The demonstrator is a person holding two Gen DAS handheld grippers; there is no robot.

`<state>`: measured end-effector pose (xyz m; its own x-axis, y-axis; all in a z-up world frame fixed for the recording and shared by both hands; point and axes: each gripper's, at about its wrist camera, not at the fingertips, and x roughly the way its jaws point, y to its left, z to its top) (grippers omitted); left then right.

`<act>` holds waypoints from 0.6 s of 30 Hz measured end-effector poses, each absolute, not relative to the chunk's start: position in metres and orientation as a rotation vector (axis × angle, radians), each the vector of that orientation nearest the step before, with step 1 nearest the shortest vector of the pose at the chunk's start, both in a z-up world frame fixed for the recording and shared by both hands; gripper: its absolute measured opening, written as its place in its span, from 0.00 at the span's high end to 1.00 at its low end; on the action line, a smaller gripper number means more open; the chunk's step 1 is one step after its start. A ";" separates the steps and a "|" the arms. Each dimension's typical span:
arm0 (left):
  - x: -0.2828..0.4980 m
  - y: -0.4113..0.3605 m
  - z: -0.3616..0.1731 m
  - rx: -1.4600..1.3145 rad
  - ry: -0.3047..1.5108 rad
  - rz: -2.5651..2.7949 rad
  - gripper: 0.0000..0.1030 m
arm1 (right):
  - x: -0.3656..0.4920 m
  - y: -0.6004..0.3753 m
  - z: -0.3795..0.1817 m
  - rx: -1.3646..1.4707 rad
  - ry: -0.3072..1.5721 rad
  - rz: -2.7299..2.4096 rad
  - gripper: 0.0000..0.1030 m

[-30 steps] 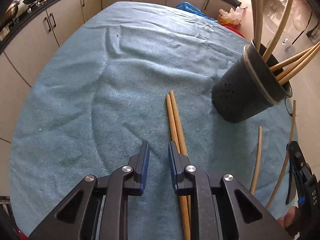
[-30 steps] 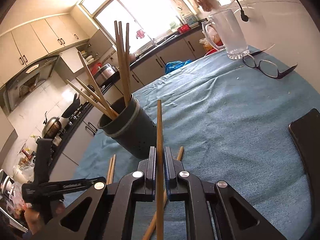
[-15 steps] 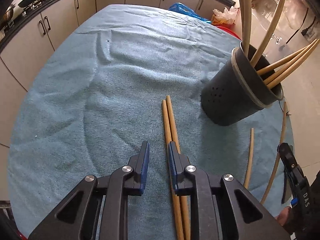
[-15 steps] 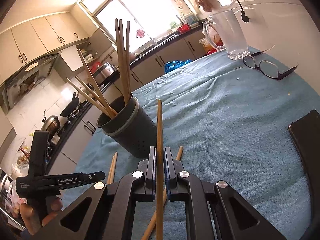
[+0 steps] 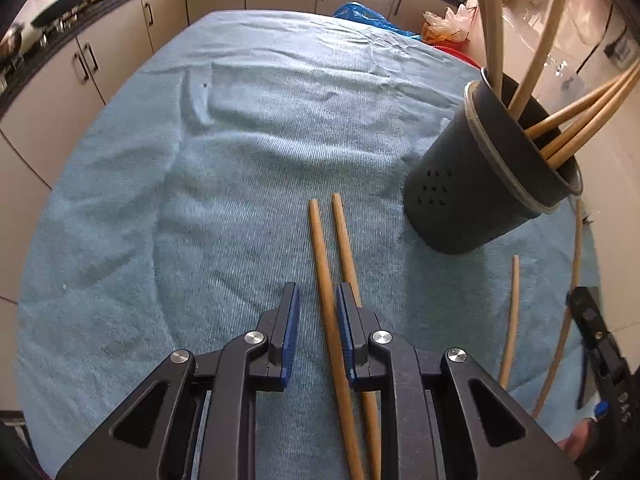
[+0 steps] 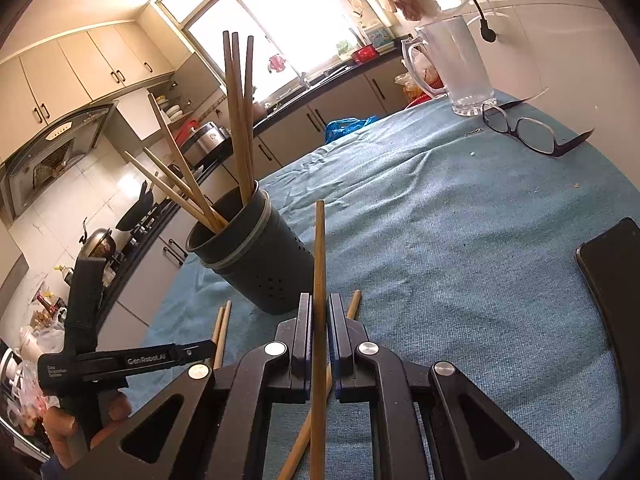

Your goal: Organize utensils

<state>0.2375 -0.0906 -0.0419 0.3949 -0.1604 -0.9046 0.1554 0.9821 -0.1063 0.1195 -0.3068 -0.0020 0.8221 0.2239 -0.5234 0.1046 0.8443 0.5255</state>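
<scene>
Right gripper (image 6: 319, 328) clamped on one brown wooden chopstick (image 6: 319, 264), tip pointing to 12 o'clock, raised off the blue towel-covered table (image 6: 460, 248). Dark grey perforated cylindrical utensil holder (image 6: 260, 264) sits at 10 o'clock of it, several chopsticks inside. Left gripper (image 5: 316, 330) narrowly parted, pads not pressing: one of two loose wooden chopsticks (image 5: 320, 248) lies between jaws, the other under its right finger. Holder at 2 o'clock there.

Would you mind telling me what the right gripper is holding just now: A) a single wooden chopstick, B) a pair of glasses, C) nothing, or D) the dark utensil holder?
A: the right gripper is shut on one chopstick that points up between its pads.
</scene>
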 end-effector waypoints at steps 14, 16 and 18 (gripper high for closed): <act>0.200 -0.080 0.001 -0.003 0.939 -0.184 0.94 | 0.116 -0.308 0.003 0.570 0.579 0.064 0.93; 0.192 -0.078 0.013 -0.011 0.905 -0.187 0.94 | 0.114 -0.309 0.005 0.581 0.570 0.057 0.93; 0.182 -0.074 0.024 -0.016 0.869 -0.194 0.94 | 0.109 -0.310 0.009 0.590 0.561 0.049 0.93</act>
